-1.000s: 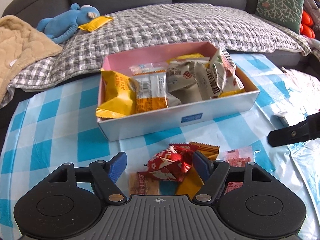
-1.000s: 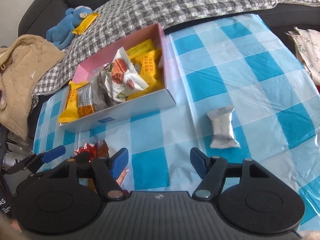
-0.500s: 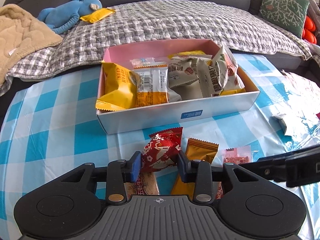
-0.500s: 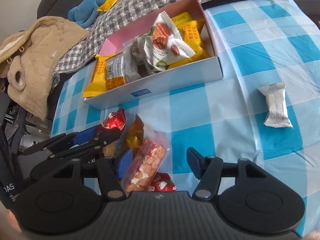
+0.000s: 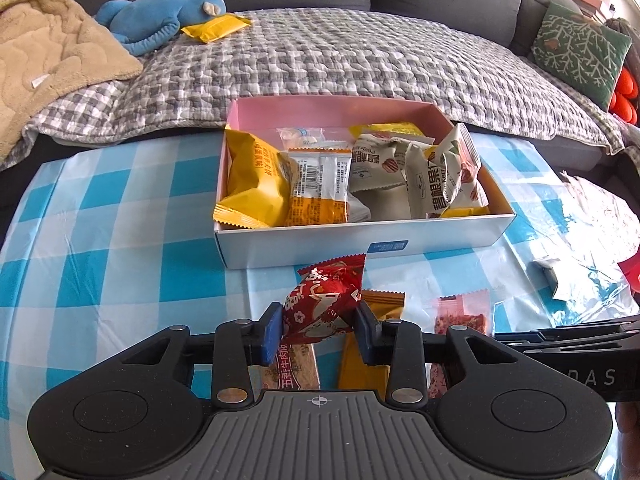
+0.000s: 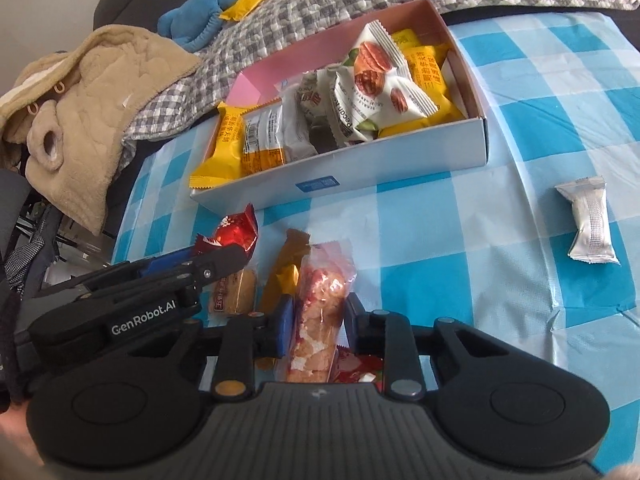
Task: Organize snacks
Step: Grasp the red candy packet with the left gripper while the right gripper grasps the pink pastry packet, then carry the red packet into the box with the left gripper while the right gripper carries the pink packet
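A white box with a pink inside (image 5: 304,250) (image 6: 400,156) holds several yellow and white snack packs on the blue checked tablecloth. My left gripper (image 5: 318,326) is shut on a red snack pack (image 5: 324,304), lifted just in front of the box; it also shows in the right wrist view (image 6: 236,232). My right gripper (image 6: 316,320) is shut on a clear pack of pink-and-beige snack (image 6: 320,304). An orange pack (image 5: 360,368) (image 6: 286,272) and a brown bar (image 5: 288,368) (image 6: 234,288) lie beneath them.
A silver pack (image 6: 590,222) lies on the cloth to the right. A red pack (image 6: 356,366) lies under my right gripper. Behind the table is a sofa with a grey quilt, a blue plush toy (image 5: 160,20), a yellow pack (image 5: 216,28) and a beige blanket (image 6: 92,108).
My left gripper closed on the red pack and lifted it. My right gripper moved left over the loose snacks and closed on the clear pink pack.
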The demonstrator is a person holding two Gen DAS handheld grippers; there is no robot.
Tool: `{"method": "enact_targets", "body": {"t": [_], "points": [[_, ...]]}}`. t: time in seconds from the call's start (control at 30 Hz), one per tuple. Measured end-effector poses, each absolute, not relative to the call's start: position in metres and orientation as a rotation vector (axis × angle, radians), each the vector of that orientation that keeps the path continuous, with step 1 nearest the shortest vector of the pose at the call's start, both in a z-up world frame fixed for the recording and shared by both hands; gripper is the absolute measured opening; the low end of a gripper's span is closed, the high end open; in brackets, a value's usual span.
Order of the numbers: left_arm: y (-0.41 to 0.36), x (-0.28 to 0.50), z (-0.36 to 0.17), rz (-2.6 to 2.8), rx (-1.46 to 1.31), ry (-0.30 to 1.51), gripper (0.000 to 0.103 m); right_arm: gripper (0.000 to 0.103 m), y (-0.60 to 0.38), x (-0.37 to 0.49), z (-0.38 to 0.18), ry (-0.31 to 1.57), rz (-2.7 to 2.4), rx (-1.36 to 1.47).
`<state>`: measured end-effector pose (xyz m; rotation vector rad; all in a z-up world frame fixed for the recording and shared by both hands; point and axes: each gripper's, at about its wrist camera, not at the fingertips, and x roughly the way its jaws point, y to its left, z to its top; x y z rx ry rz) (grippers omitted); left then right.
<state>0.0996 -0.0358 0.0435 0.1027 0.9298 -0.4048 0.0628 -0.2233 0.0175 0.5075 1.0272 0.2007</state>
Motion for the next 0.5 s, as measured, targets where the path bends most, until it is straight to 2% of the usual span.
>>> {"method": "enact_targets", "body": {"t": [0.5], "points": [[-0.032,0.093,0.058,-0.406,0.060,0.918,0.035,0.020,-0.225,0.063,0.035,0.944,0.175,0.470]]}}
